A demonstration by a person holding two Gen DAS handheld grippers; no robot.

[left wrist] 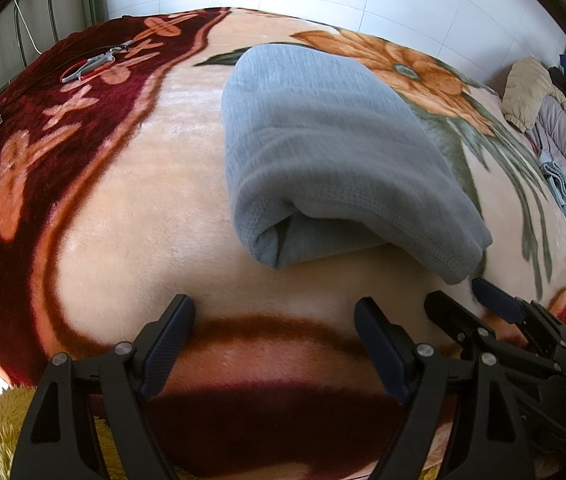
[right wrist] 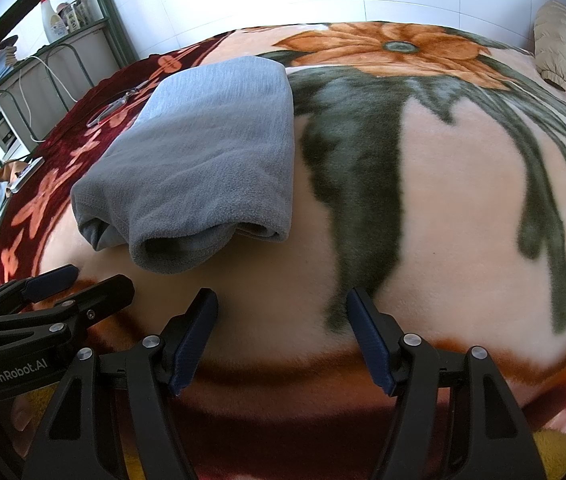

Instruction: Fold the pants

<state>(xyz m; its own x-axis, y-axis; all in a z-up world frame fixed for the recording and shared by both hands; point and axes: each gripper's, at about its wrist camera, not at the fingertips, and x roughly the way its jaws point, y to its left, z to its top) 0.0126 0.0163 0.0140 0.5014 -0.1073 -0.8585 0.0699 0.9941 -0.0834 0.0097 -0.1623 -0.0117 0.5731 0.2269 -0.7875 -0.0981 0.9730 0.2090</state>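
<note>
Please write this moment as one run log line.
pants: folded, lying on blanket | left gripper: open, empty | right gripper: open, empty

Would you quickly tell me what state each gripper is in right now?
Left gripper: open, holding nothing.
Right gripper: open, holding nothing.

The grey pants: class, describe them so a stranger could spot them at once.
Find the floral blanket covering the bed. Near its front edge, beside the big orange flower, lie the grey pants, folded into a thick bundle. They are the only plain grey thing on the patterned blanket.
</note>
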